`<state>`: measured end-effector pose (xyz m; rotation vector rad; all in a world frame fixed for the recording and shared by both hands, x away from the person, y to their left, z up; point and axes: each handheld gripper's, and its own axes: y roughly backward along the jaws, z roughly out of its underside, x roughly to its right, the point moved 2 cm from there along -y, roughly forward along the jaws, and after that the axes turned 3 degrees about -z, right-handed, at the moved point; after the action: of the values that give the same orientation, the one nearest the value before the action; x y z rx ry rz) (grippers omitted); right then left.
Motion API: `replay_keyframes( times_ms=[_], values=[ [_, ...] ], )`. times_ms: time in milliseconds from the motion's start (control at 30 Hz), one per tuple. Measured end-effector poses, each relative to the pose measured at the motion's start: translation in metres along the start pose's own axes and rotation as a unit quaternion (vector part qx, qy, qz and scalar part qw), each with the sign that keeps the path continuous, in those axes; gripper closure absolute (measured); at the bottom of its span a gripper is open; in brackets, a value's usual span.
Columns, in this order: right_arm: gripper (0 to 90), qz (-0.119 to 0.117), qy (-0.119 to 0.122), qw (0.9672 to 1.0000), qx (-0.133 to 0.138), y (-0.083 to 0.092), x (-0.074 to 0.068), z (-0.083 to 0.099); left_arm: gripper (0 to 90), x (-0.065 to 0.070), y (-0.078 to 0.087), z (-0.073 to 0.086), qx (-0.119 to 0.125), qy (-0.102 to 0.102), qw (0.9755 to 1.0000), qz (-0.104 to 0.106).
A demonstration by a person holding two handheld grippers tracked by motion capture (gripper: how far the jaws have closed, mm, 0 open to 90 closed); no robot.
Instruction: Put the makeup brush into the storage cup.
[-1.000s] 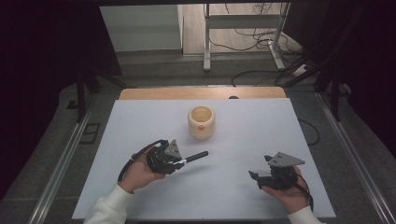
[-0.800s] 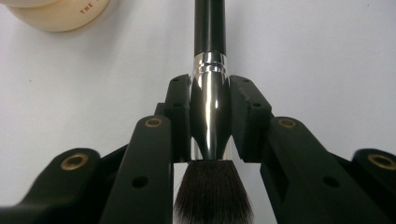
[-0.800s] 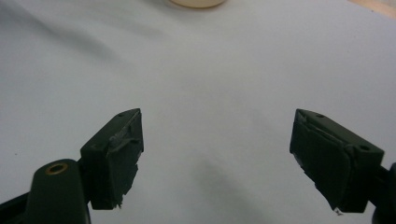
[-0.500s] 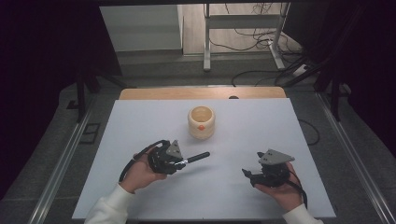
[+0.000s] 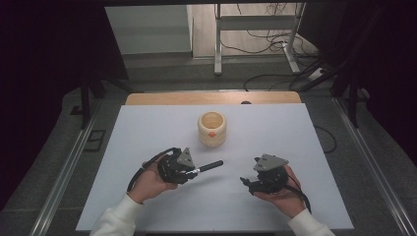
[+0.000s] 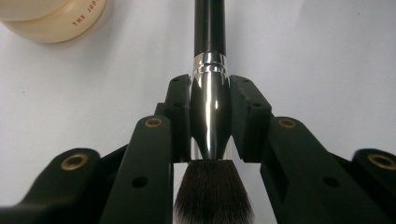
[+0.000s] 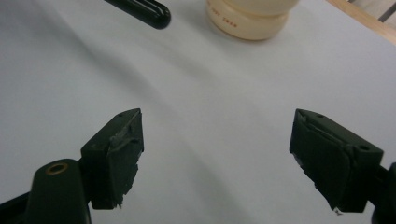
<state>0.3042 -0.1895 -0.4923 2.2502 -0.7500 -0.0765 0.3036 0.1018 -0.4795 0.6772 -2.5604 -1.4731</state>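
High view is showing a white table (image 5: 147, 142) with a person's two hands coming in from the near edge. At the left, the left gripper (image 5: 193, 169) is clamping a makeup brush (image 5: 209, 166) by its shiny metal ferrule, and the black handle is sticking out toward the right, just above the table. Left gripper view is looking along the two black jaws, which are pressing on either side of the ferrule (image 6: 209, 112); the dark bristles (image 6: 210, 191) are lying back between the jaws toward the camera, and the handle is pointing away over the white surface.

Beyond the grippers, near the middle of the table, a cream-coloured jar (image 5: 212, 129) is standing upright, apart from the brush. It is sitting at the upper left corner of the left gripper view, with red lettering on its side.

At the right, the right gripper (image 5: 246, 183) is resting in the person's other hand, well apart from the left one. Right gripper view is showing its jaws standing wide apart with nothing between them, bare table beneath, and the rounded end of the brush handle (image 7: 152, 11) and the jar (image 7: 247, 16) lying farther off.
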Motion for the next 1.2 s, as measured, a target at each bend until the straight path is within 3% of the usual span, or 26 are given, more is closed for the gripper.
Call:
replay_keyframes(
  times_ms=[333,1000,1200],
  values=[
    [20.1,-0.014,0.037,0.9991,-0.014,-0.018,-0.01,-0.02,71.4,0.0,0.0,0.0,0.002,0.002,1.0,0.002],
    [20.6,-0.022,0.066,0.9972,-0.025,-0.035,-0.019,-0.038,71.4,0.0,-0.005,-0.002,-0.001,0.002,1.0,0.008],
    [20.6,-0.025,0.085,0.9957,-0.027,-0.04,-0.023,-0.048,71.3,0.003,-0.006,-0.005,-0.002,-0.002,0.9999,0.011]
  ],
)
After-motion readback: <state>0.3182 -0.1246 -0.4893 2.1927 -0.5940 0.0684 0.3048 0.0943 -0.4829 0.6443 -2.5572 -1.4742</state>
